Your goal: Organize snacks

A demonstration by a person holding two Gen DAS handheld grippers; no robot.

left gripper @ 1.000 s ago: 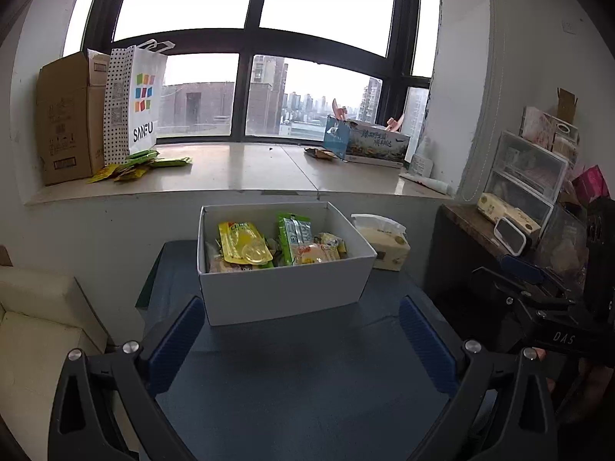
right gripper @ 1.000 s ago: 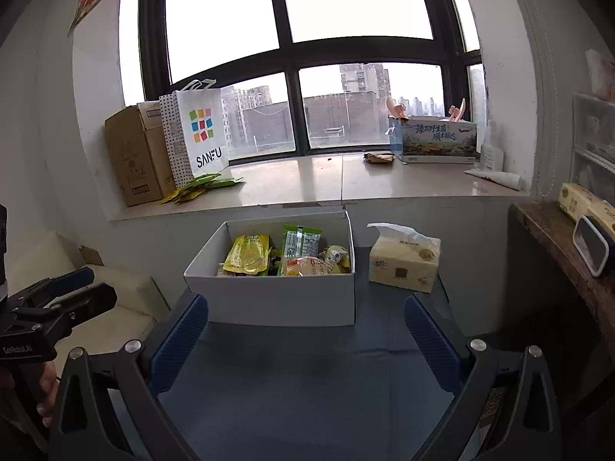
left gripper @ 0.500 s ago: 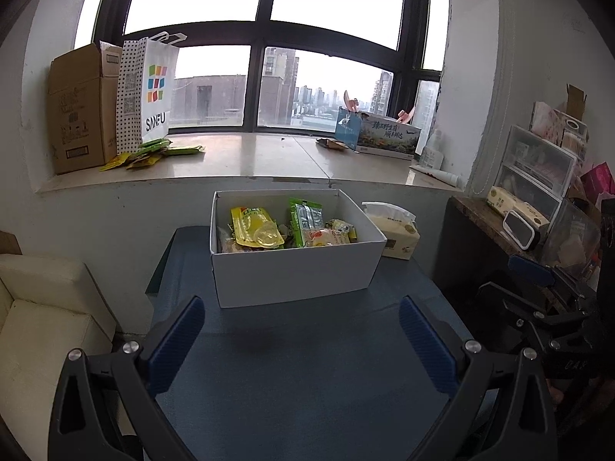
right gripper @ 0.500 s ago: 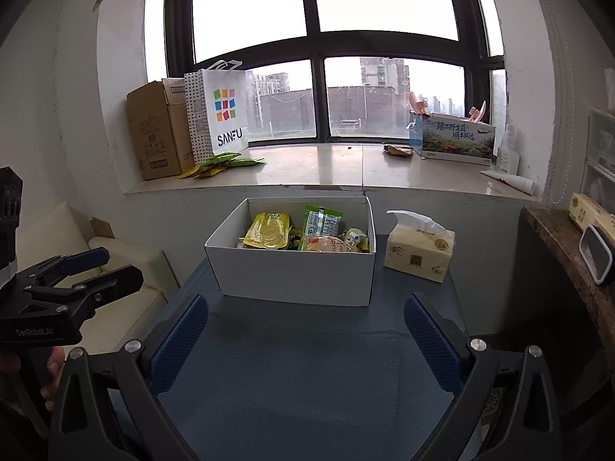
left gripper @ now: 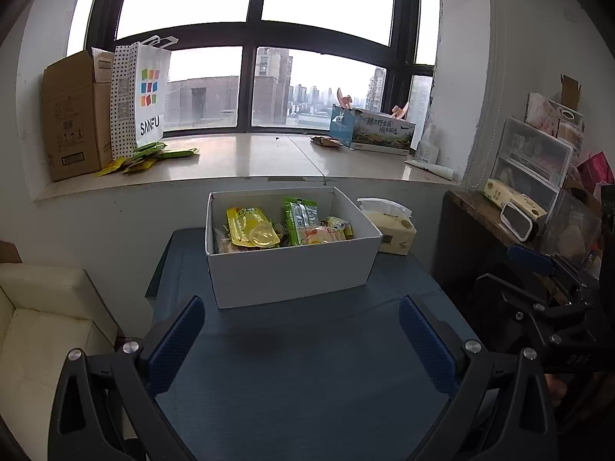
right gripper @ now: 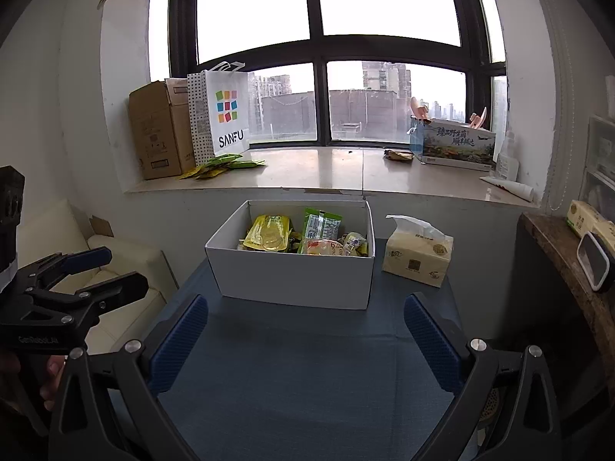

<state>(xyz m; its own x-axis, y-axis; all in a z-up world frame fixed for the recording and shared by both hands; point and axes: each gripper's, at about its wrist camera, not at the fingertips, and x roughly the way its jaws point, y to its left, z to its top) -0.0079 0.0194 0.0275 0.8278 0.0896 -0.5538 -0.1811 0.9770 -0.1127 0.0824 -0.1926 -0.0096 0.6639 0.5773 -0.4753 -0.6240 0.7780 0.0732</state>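
Note:
A white open box (left gripper: 292, 269) (right gripper: 296, 272) stands at the far end of a dark blue table (left gripper: 307, 365) (right gripper: 307, 365). It holds several snack packs: a yellow pouch (left gripper: 250, 226) (right gripper: 269, 232), a green packet (left gripper: 301, 215) (right gripper: 322, 224) and an orange-white pack (left gripper: 321, 234) (right gripper: 322, 246). My left gripper (left gripper: 301, 319) hangs open over the near table, well short of the box, nothing between its fingers. My right gripper (right gripper: 305, 317) is likewise open and empty. Each gripper shows at the edge of the other's view.
A tissue pack (left gripper: 392, 226) (right gripper: 417, 257) sits right of the box. The windowsill (right gripper: 307, 171) carries a cardboard box (left gripper: 73, 115), a SANFU bag (left gripper: 142, 96), green and yellow packets (left gripper: 146, 155) and a printed carton (left gripper: 376, 132). A cream sofa (left gripper: 42, 326) stands left, cluttered shelves (left gripper: 530, 176) right.
Both grippers have drawn back and risen from the box, which now looks smaller and farther. Jaws stayed open; nothing was picked up.

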